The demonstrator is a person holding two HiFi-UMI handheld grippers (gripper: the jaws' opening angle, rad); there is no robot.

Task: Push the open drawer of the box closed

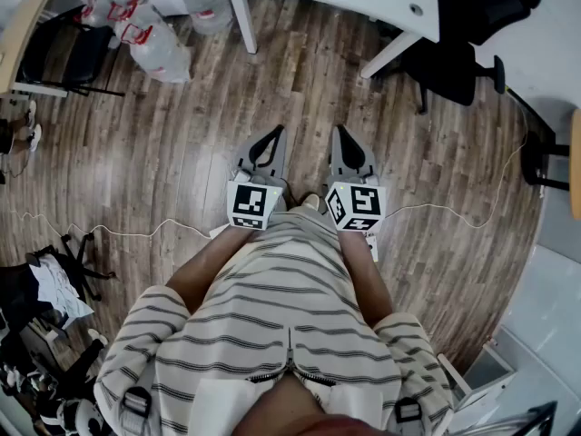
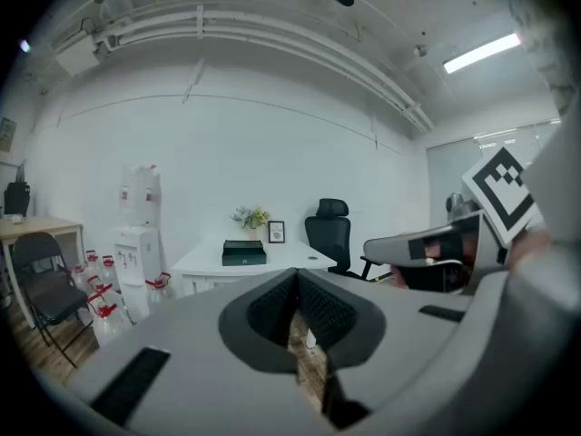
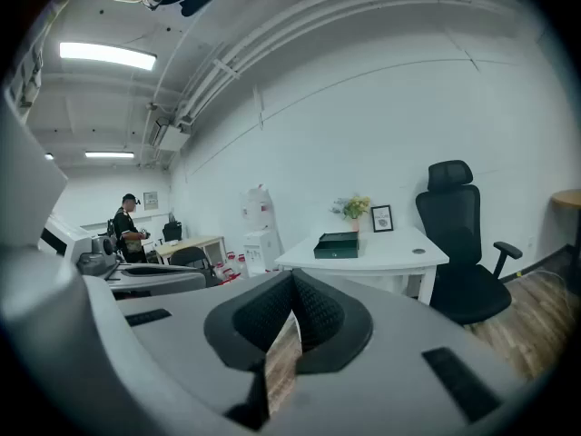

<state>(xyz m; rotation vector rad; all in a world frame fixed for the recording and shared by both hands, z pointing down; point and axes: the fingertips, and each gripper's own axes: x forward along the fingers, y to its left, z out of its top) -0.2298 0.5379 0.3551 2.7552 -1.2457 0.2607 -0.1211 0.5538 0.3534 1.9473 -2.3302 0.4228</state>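
A person's left gripper (image 2: pixel 297 274) and right gripper (image 3: pixel 292 275) hover side by side above the wood floor (image 1: pixel 182 153), fingers clenched on nothing. The box (image 3: pixel 338 244) sits well beyond them on a white tabletop (image 3: pixel 399 252).

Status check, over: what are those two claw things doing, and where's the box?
Left gripper shut, empty; right gripper same. Box far off on white desk, drawer unreadable. Office chair beside desk.
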